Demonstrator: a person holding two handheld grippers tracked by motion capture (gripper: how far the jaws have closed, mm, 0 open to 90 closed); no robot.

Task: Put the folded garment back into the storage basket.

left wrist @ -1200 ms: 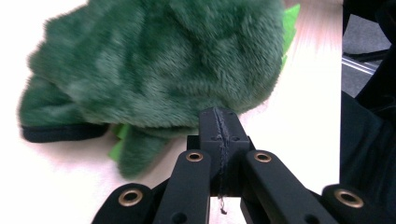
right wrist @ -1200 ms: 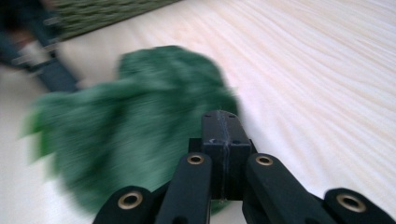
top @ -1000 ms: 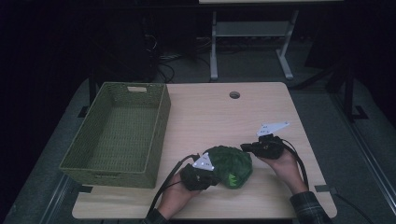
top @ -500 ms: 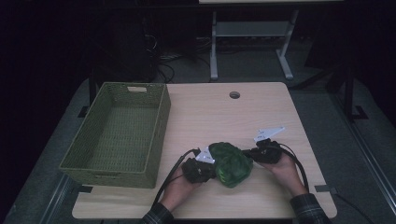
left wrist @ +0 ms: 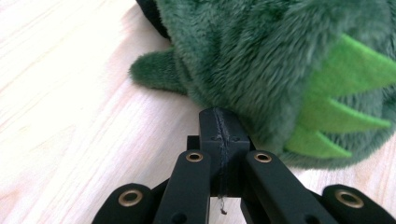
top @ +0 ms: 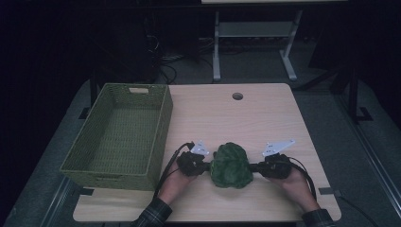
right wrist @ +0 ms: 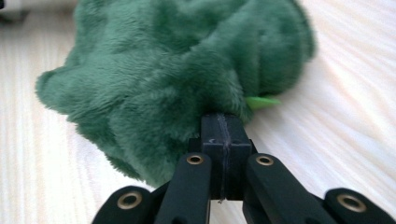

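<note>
A dark green plush toy (top: 230, 165) with light green felt spikes (left wrist: 336, 112) lies on the wooden table (top: 265, 118) near its front edge. My left gripper (top: 206, 167) is at the toy's left side, shut, its tips (left wrist: 219, 116) against the fur. My right gripper (top: 255, 167) is at the toy's right side, also shut, its tips (right wrist: 222, 120) pushed into the fur. Both point inward at the toy, level with each other. No fabric shows between either pair of jaws.
An empty green woven basket (top: 163, 123) stands on the table's left side, close to my left hand. A round cable hole (top: 237, 96) sits near the far edge. Desk legs and cables lie on the dark floor behind.
My right gripper has come down toward the front edge and my left has shifted slightly away from it, so both now line up on opposite sides of the toy.
</note>
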